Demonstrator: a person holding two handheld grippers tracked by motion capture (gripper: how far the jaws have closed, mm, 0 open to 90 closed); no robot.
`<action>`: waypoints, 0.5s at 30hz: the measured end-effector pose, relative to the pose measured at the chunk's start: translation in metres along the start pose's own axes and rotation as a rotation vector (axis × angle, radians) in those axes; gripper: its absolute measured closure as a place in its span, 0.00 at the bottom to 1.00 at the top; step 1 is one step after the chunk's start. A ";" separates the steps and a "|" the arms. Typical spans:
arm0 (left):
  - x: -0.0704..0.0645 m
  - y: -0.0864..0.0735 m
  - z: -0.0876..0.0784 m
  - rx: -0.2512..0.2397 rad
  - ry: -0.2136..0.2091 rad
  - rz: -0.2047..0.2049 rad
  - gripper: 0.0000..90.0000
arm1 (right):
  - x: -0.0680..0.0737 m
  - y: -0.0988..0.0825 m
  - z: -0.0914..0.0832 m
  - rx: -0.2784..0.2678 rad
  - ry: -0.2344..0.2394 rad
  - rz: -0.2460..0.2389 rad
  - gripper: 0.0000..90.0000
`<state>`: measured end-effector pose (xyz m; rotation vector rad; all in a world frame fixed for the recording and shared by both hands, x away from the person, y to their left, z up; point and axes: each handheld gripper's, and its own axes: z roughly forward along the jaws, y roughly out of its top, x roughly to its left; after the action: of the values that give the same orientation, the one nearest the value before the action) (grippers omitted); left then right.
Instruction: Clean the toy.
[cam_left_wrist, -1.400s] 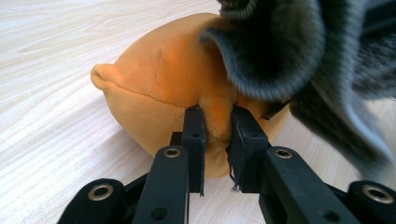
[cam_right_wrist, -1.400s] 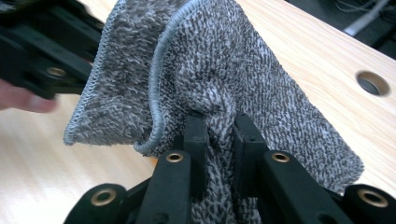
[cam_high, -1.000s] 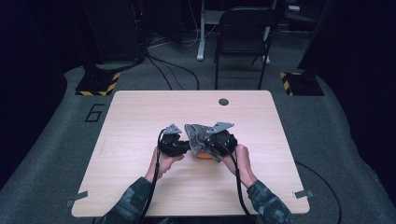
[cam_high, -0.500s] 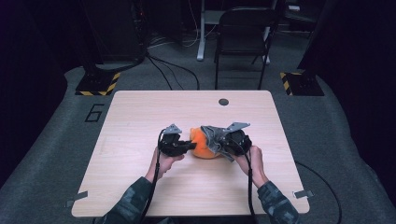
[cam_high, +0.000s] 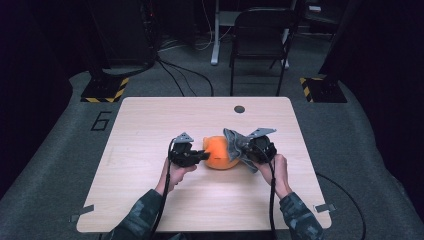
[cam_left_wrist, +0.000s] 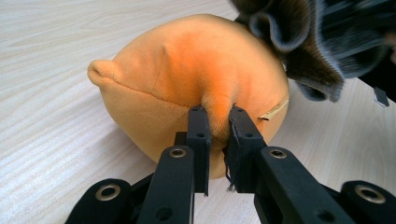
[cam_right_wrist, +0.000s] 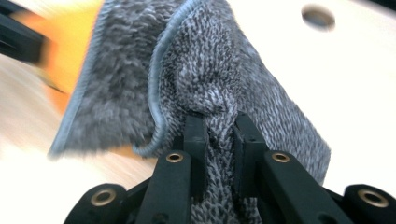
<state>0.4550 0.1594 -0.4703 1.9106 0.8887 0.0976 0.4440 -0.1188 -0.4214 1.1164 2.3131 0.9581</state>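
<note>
In the middle of the high view, a little below centre, an orange plush toy (cam_high: 220, 152) rests on the light wooden surface (cam_high: 150, 200), with a gripper on either side of it. The left gripper (cam_high: 204, 156) comes in from the frame's left; in the left gripper view its fingers (cam_left_wrist: 200, 135) are nearly shut, pinching a small fold of the orange fabric at the lower middle of that picture, so the toy is pinned in place. The right gripper (cam_high: 245, 150) sits just right of the toy, and in the right gripper view its fingers (cam_right_wrist: 194, 140) are clamped tight on a bunched ridge of a grey cloth (cam_right_wrist: 224, 84) — a knitted outside with a fluffy inside and a bound edge.

What the coming move turns on is this: the cloth hangs from the right fingers against the right-hand end of the toy, its free part draped toward the upper left of the right gripper view, where a blurred patch of orange shows. In the left gripper view the same cloth overlaps the toy's upper right corner. The toy's long axis runs roughly left to right across the high view, from one gripper to the other — so I judge that any pull or wipe with the cloth would go along that axis, with the right hand nearer the cloth and the left serving as the anchor.
</note>
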 end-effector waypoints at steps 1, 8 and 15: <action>0.000 0.000 0.000 0.000 0.000 0.000 0.90 | 0.007 0.005 -0.004 -0.016 0.013 -0.019 0.87; 0.001 0.000 -0.001 0.009 0.002 0.020 0.90 | 0.058 0.026 0.007 -0.036 0.075 -0.163 0.87; -0.001 0.000 0.000 0.004 -0.004 0.007 0.90 | 0.055 0.020 0.015 -0.013 0.057 -0.160 0.88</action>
<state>0.4541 0.1589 -0.4705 1.9172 0.8802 0.0959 0.4304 -0.0597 -0.4200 0.8942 2.3962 0.9542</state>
